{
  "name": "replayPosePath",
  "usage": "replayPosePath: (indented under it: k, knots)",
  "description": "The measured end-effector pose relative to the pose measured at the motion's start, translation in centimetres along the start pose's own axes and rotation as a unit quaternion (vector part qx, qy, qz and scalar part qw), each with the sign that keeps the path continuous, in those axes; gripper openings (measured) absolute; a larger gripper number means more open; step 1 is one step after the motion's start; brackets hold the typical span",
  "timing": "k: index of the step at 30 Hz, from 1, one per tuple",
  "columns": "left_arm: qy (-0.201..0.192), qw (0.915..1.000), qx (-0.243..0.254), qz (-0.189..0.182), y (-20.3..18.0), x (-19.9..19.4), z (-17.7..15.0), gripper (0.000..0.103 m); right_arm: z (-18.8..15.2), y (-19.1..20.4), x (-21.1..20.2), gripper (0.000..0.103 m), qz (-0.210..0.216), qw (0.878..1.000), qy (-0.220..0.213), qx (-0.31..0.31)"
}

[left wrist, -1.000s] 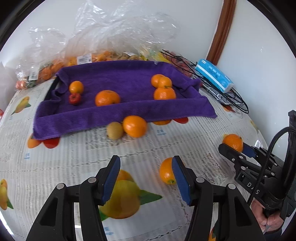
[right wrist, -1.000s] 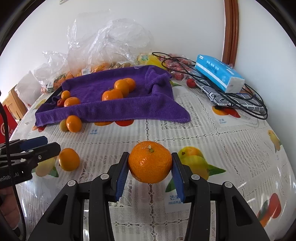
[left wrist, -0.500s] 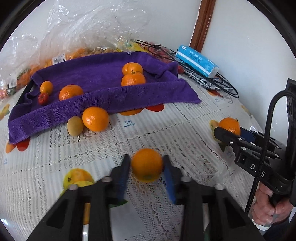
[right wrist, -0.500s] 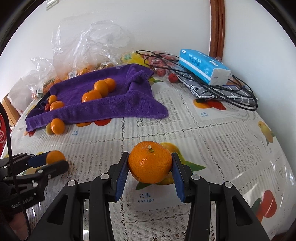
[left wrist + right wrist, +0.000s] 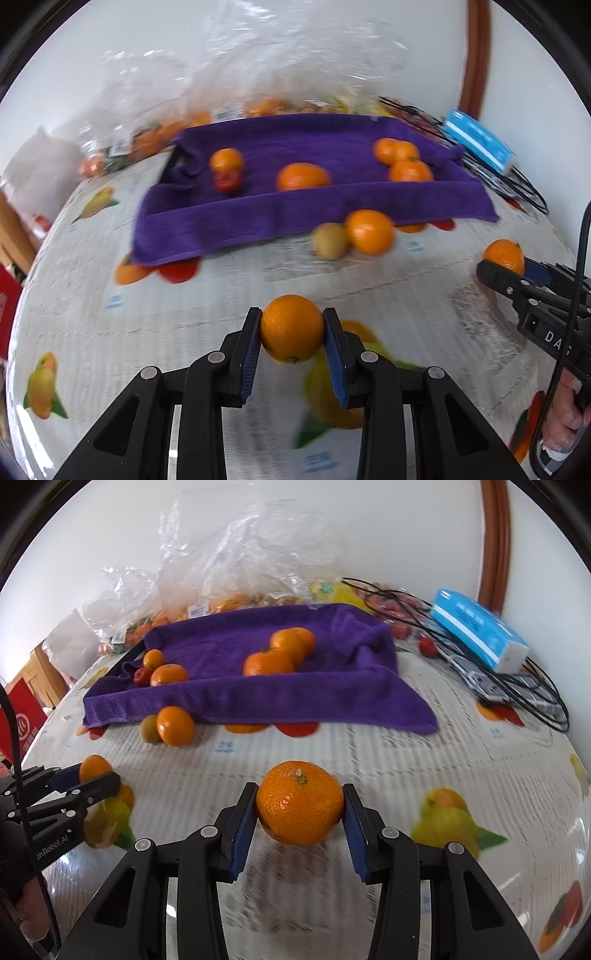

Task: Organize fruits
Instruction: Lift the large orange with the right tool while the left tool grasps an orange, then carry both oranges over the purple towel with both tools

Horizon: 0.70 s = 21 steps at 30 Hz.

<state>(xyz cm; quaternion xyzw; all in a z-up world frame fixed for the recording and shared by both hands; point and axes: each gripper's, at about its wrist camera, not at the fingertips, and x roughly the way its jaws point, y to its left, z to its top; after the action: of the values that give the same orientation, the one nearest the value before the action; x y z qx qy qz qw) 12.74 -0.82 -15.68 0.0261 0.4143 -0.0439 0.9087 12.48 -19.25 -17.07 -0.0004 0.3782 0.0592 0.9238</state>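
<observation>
Left wrist view: left gripper clenched on a smooth orange, fingers pressing both flanks at mid-height, fruit lifted clear of the tabletop and carried low. Grip across the widest part, apparently to keep a round fruit from rolling out. Ahead, purple towel draped over a tray, front edge hanging onto the tabletop; judged to be the collecting place, since five oranges and a small red fruit already lie on it, a trio gathered at the right end. Loose orange and greenish-brown fruit touching each other just beside the towel's front edge, not yet sorted. At the right border, right gripper with an orange between its fingers; a hand visible on its handle. Scene blurred, fine detail unreliable. Right wrist view: right gripper closed on a mandarin, stem uppermost, pads bearing on its sides, fruit off the tabletop. Left gripper at the left border with its own orange pinched at the tips. Towel well ahead, between both grippers and the clear plastic bags behind. Tissue pack and cables off to the right, apart from the fruit. Both fruits judged to be in transit toward the towel.
</observation>
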Motion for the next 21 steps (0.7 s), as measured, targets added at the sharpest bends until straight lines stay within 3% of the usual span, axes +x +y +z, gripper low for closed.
replayPosePath:
  k: [7, 21]
  knots:
    - [-0.002, 0.9993, -0.036, 0.004, 2.6, 0.4, 0.0, 0.031, 0.8, 2.9, 1.9, 0.044, 0.000, 0.999, 0.027, -0.045]
    - [-0.006, 0.9980, -0.056, -0.029, 3.1, 0.7, 0.1, 0.031, 0.8, 2.8, 2.3, 0.047, 0.010, 0.999, 0.035, -0.037]
